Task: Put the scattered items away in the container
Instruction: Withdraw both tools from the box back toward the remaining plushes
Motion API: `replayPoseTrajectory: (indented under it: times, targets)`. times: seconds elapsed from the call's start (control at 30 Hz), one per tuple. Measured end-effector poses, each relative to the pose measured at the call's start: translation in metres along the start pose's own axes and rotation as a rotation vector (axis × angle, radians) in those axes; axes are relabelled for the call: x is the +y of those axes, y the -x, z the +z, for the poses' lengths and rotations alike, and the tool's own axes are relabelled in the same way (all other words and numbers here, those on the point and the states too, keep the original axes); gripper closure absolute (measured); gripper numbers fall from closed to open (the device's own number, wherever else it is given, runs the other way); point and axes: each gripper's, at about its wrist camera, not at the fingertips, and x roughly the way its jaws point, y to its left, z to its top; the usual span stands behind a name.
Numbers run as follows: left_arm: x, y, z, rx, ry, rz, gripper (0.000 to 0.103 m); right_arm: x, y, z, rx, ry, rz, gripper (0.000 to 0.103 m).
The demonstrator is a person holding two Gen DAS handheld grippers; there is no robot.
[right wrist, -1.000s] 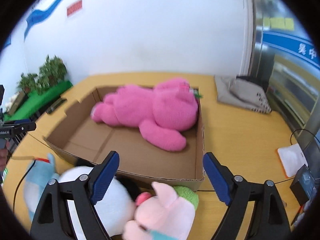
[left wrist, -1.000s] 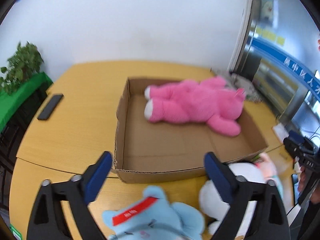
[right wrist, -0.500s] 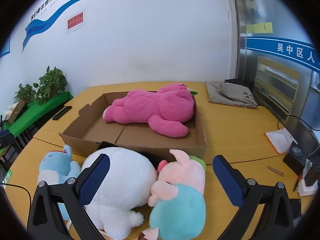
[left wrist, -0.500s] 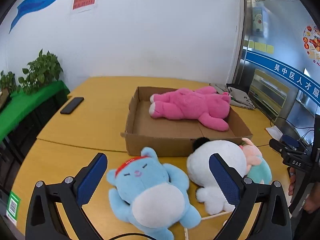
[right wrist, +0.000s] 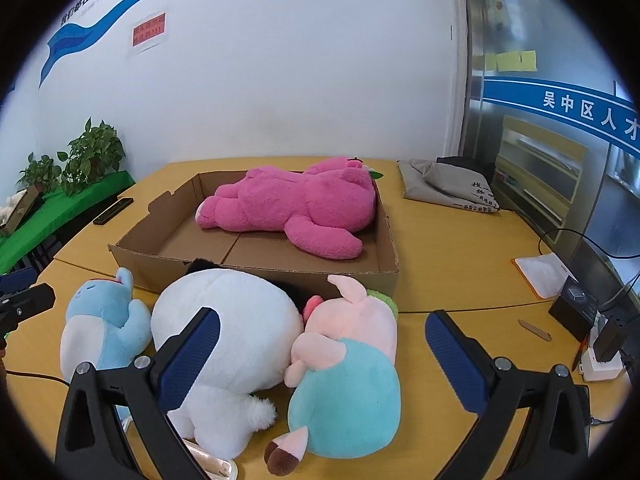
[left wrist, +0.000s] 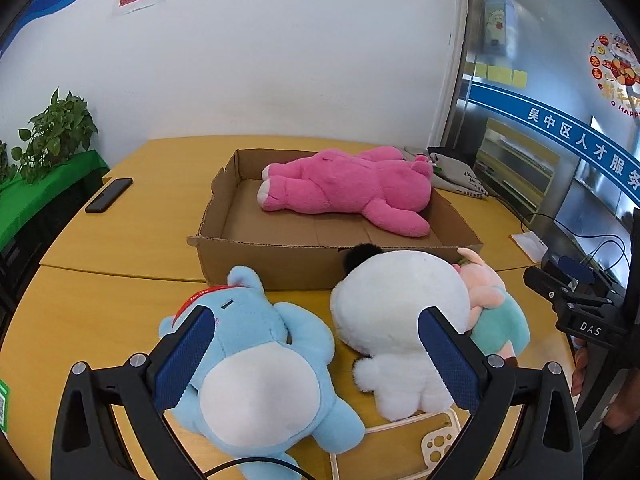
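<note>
A shallow cardboard box (left wrist: 280, 264) (right wrist: 384, 236) on the wooden table holds a pink plush bear (left wrist: 348, 190) (right wrist: 296, 204). In front of it lie a light blue plush (left wrist: 256, 360) (right wrist: 100, 324), a white plush (left wrist: 400, 320) (right wrist: 228, 328) and a pink pig plush in teal (left wrist: 492, 312) (right wrist: 352, 364). My left gripper (left wrist: 316, 360) stands open above the blue plush, its right finger over the white one. My right gripper (right wrist: 324, 360) is open over the white plush and the pig. Neither holds anything.
A black phone (left wrist: 109, 195) (right wrist: 113, 211) lies on the table's left. A grey cloth bag (right wrist: 448, 186) sits at the back right. A white paper (right wrist: 540, 272), a power strip (right wrist: 600, 360) and cables lie at the right. Potted plants (left wrist: 52, 136) stand left.
Both grippers have pulled back from the box toward the near table edge, so the three plush toys in front of it now lie under the fingers. The right jaws widened slightly.
</note>
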Motion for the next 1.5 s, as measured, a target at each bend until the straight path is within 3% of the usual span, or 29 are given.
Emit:
replayPoseTrajectory:
  times: [0.7, 1.1, 1.5]
  targets:
    - [0.009, -0.024, -0.004, 0.045, 0.019, -0.007, 0.000, 0.008, -0.019, -0.002, 0.028, -0.007, 0.026, 0.000]
    - [0.001, -0.018, 0.009, -0.008, 0.001, -0.016, 0.000, 0.008, -0.020, 0.001, 0.022, -0.003, 0.022, 0.000]
    - [-0.003, -0.025, 0.009, 0.008, -0.009, -0.024, 0.000, 0.010, -0.023, 0.000, 0.029, 0.002, 0.025, 0.000]
